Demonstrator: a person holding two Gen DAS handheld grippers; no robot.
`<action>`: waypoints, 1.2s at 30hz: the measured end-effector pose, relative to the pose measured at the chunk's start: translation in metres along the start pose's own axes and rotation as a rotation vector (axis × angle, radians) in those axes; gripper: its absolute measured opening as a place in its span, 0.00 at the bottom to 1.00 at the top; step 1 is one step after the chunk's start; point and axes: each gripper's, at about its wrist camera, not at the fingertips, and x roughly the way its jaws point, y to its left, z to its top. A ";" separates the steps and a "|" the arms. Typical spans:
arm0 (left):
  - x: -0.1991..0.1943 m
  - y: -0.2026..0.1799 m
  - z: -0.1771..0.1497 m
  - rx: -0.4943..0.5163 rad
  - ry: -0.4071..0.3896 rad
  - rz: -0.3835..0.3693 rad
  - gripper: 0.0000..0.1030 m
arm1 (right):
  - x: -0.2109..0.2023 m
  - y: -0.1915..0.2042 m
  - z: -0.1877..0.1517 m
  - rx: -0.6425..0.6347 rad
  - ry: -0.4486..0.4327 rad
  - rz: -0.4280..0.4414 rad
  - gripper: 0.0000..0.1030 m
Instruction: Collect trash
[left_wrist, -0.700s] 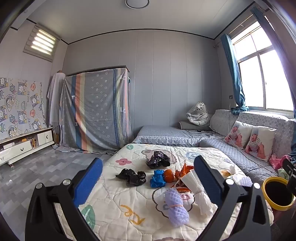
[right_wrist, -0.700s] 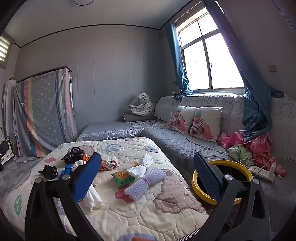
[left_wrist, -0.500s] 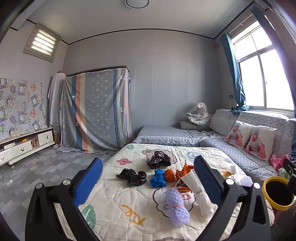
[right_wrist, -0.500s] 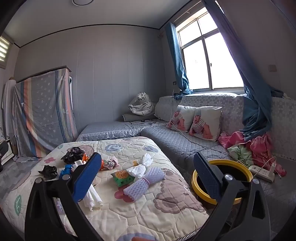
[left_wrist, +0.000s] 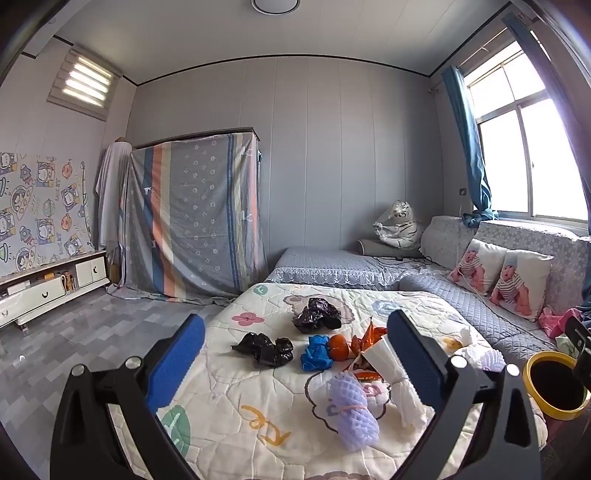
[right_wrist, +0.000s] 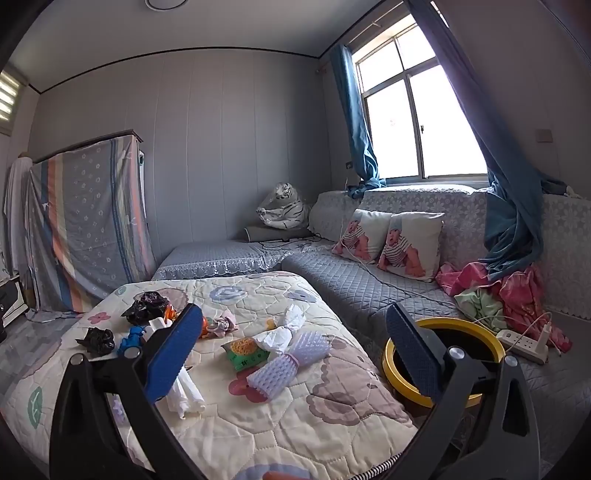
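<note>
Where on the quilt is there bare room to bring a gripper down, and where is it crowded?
Free: the quilt near its floor-side edge, in front of the black bag; and the near corner in the right wrist view, between the foam net and the yellow-rimmed bin. Crowded: the middle cluster around the blue glove, orange and white paper.

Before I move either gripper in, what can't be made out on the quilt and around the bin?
- Yellow-rimmed bin: inside too dark in both views; the right gripper's finger covers part of its rim.
- White paper roll: the left gripper's finger overlaps it in the left view.
- Green snack packet: print too small.
- Quilt: near edge cut off.
</note>
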 end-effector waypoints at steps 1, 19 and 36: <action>0.000 0.000 0.000 0.000 0.000 0.000 0.93 | 0.000 0.000 0.000 0.000 0.000 0.000 0.92; 0.001 0.003 -0.001 -0.010 0.012 -0.001 0.93 | -0.001 0.001 -0.001 -0.002 0.003 0.001 0.92; 0.000 0.004 -0.002 -0.009 0.016 0.000 0.92 | 0.001 0.000 -0.002 -0.003 0.002 0.001 0.92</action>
